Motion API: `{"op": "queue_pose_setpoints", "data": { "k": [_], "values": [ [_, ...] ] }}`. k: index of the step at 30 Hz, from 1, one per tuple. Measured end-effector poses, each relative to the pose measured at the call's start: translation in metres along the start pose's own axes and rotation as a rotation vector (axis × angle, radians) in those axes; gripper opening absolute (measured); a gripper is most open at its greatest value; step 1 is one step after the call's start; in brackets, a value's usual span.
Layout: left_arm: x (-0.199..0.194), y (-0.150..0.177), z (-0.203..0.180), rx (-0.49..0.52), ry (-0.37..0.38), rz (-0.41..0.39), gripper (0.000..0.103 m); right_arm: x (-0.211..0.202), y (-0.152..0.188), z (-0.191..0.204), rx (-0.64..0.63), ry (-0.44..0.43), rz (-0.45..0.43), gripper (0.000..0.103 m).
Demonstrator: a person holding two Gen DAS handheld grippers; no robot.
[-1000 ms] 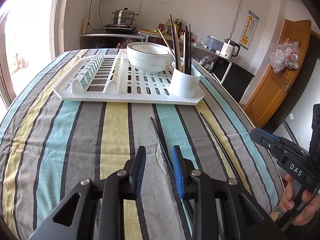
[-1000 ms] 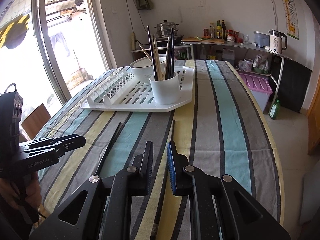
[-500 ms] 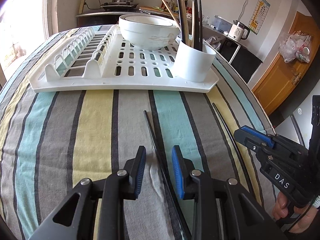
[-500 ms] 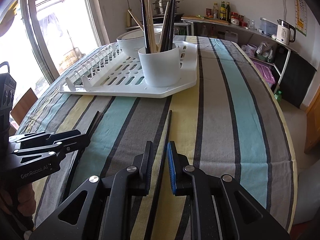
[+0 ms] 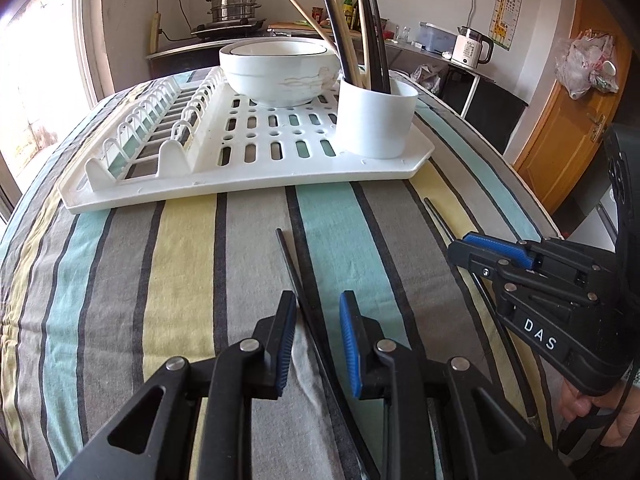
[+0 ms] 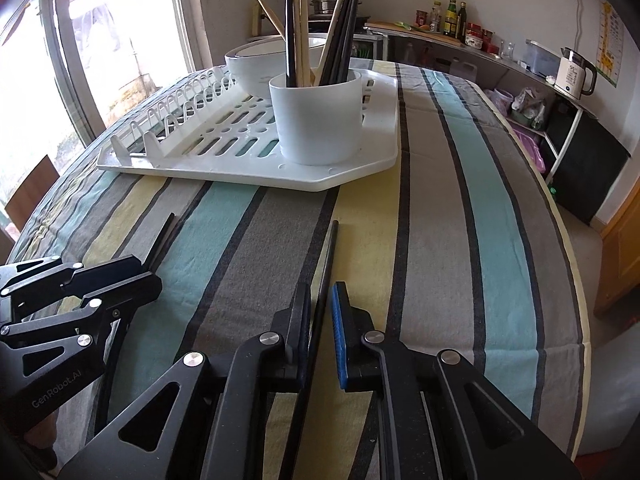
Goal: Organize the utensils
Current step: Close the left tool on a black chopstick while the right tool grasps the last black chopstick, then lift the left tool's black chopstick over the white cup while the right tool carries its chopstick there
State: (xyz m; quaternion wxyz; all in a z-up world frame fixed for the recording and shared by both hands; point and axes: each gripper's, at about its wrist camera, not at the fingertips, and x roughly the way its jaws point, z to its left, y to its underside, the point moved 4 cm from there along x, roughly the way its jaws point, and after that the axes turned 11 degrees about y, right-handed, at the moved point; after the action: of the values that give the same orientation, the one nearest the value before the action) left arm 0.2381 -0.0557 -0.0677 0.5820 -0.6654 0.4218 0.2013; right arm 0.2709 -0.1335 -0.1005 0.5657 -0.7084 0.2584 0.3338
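Observation:
Two black chopsticks lie on the striped tablecloth. One chopstick (image 5: 294, 276) runs between the fingers of my open left gripper (image 5: 318, 316). The other chopstick (image 6: 326, 264) runs between the fingers of my open right gripper (image 6: 320, 312); it also shows in the left wrist view (image 5: 438, 216). Neither gripper grips anything. A white utensil cup (image 5: 376, 120) holding several black and wooden chopsticks stands at the near right corner of the white drying rack (image 5: 240, 172). The cup also shows in the right wrist view (image 6: 316, 120), on the rack (image 6: 224, 160).
A white bowl (image 5: 280, 68) sits on the rack behind the cup. The right gripper appears in the left wrist view (image 5: 476, 244), and the left gripper in the right wrist view (image 6: 132, 268). The table edge drops off at the right (image 6: 576, 280).
Both grippers have moved forward and down toward the table, each sliding over its own chopstick. The rack and cup look nearer. The fingers stayed open.

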Motion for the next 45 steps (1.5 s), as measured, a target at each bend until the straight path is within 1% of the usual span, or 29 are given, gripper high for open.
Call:
{"op": "queue_pose_setpoints", "data": {
  "k": [2, 4, 5, 6, 11, 13, 18, 25, 30, 37, 45],
  "values": [
    [0.001, -0.001, -0.001, 0.012, -0.010, 0.002, 0.020, 0.000, -0.001, 0.000, 0.000, 0.000, 0.001, 0.006],
    [0.003, -0.003, -0.002, 0.025, -0.024, 0.005, 0.015, 0.000, -0.001, 0.000, 0.001, -0.005, 0.000, 0.006],
    [0.004, -0.004, -0.002, 0.031, -0.030, 0.007, 0.010, 0.000, -0.002, 0.000, 0.005, -0.010, 0.001, 0.005],
    [0.005, -0.006, -0.002, 0.033, -0.031, 0.009, 0.009, 0.000, -0.002, -0.001, 0.011, -0.016, 0.002, 0.005],
    [0.007, -0.011, -0.001, 0.032, -0.005, 0.031, 0.008, -0.010, -0.007, -0.005, 0.032, -0.035, -0.029, 0.005],
    [0.004, -0.015, -0.002, 0.041, -0.001, 0.021, 0.007, -0.018, -0.012, -0.008, 0.043, -0.043, -0.053, 0.005],
    [-0.019, -0.032, -0.010, 0.069, 0.026, -0.044, 0.006, -0.040, -0.026, -0.016, 0.076, -0.061, -0.117, 0.005],
    [-0.066, -0.055, -0.018, 0.097, 0.066, -0.161, 0.005, -0.078, -0.042, -0.031, 0.136, -0.090, -0.221, 0.005],
    [-0.096, -0.066, -0.020, 0.109, 0.087, -0.232, 0.005, -0.103, -0.050, -0.040, 0.163, -0.094, -0.288, 0.005],
    [-0.122, -0.068, -0.023, 0.119, 0.112, -0.289, 0.005, -0.129, -0.049, -0.044, 0.178, -0.091, -0.354, 0.005],
    [-0.143, -0.053, -0.025, 0.133, 0.139, -0.331, 0.005, -0.147, -0.039, -0.045, 0.178, -0.090, -0.387, 0.005]
  ]
}}
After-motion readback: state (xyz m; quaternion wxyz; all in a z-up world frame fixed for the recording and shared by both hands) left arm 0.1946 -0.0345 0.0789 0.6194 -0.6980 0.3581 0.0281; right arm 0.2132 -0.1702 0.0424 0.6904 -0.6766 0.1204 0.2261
